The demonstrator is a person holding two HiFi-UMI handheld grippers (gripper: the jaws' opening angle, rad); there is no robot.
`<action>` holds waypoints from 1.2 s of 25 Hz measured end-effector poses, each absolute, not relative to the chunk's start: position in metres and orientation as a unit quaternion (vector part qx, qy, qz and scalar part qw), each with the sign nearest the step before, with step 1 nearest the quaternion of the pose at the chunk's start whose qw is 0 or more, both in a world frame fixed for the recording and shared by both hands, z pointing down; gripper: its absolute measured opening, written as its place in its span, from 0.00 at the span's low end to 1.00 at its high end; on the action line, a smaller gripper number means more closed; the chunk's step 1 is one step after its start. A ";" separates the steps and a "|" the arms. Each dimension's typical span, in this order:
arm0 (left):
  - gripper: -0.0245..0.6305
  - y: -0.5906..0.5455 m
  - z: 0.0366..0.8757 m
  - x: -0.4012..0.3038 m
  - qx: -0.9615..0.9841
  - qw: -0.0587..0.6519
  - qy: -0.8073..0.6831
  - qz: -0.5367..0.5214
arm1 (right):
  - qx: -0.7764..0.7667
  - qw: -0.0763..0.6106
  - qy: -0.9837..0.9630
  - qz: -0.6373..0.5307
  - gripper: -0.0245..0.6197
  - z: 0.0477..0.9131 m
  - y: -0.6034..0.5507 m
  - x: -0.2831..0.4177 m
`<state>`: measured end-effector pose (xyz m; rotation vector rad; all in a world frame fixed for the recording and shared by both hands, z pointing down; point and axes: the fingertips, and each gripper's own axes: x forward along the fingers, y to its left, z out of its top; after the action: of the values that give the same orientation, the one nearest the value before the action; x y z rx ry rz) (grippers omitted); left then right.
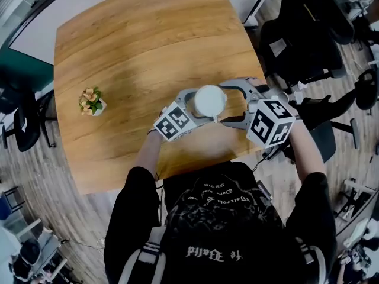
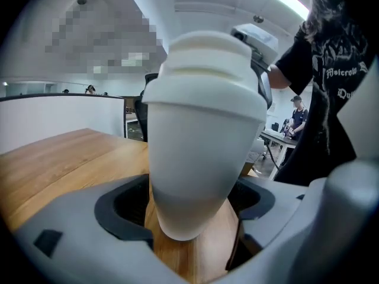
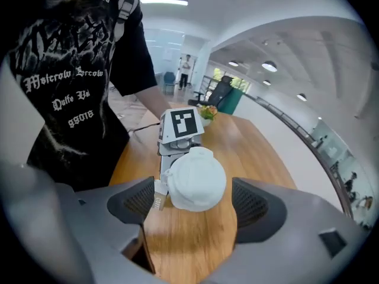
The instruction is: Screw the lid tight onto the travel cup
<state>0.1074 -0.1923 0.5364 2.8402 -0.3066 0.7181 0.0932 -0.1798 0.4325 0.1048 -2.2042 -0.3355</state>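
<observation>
on the wooden table (image 1: 118,52), near the edge closest to the person, the travel cup (image 2: 195,158) stands upright on its narrow foot, between the two grippers.

the left gripper (image 2: 188,209) comes at it low and from the side. its jaws are spread wide with the cup's lower body between them, and a gap shows at each pad, so nothing is clamped. the right gripper (image 3: 194,205) looks down on the cup from above. its jaws are likewise apart with the top of the cup between them, and they are clear of it on both sides.

the cup looks like a stiff, smooth, matte white shell, probably light if empty. it tapers sharply to the base, so it is likely to tip easily, and a squeeze on the sloping wall could push it up and out of the pads. the safer hold for the left jaws seems to be around the lower to middle body, pressed square.

the lid (image 3: 195,179) already sits on the rim, though how far it is threaded cannot be told. its stepped sides give the right jaws an edge to bite for turning, better than the rounded crown.

well apart, a small potted plant (image 1: 90,101) stands clear of the work.
</observation>
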 end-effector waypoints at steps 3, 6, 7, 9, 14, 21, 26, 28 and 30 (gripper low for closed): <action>0.67 -0.195 0.540 0.113 0.959 0.083 -0.107 0.250 | -0.039 0.492 -0.852 -0.175 0.70 0.437 -0.186 0.086; 0.67 -0.195 0.541 0.113 0.959 0.083 -0.103 0.249 | -0.114 0.532 -0.809 -0.224 0.72 0.444 -0.187 0.081; 0.67 -0.196 0.541 0.113 0.959 0.083 -0.102 0.250 | -0.137 0.542 -0.794 -0.239 0.73 0.447 -0.187 0.081; 0.67 -0.195 0.540 0.115 0.959 0.083 -0.100 0.250 | -0.174 0.553 -0.771 -0.264 0.72 0.451 -0.185 0.080; 0.67 -0.196 0.541 0.115 0.958 0.082 -0.101 0.256 | -0.222 0.547 -0.760 -0.271 0.62 0.455 -0.179 0.076; 0.67 -0.197 0.541 0.115 0.955 0.091 -0.121 0.255 | -0.152 0.513 -0.824 -0.184 0.62 0.452 -0.182 0.072; 0.67 -0.198 0.542 0.116 0.953 0.096 -0.148 0.246 | -0.028 0.443 -0.891 -0.094 0.62 0.445 -0.187 0.070; 0.67 -0.199 0.542 0.115 0.952 0.102 -0.163 0.239 | 0.045 0.406 -0.911 -0.058 0.62 0.442 -0.191 0.068; 0.67 -0.200 0.542 0.114 0.950 0.109 -0.181 0.231 | 0.123 0.369 -0.921 -0.023 0.62 0.441 -0.193 0.069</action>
<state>0.1143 -0.2001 0.5416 2.7929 -0.5310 0.6780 0.0694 -0.1931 0.4410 0.3155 -2.3637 -0.0580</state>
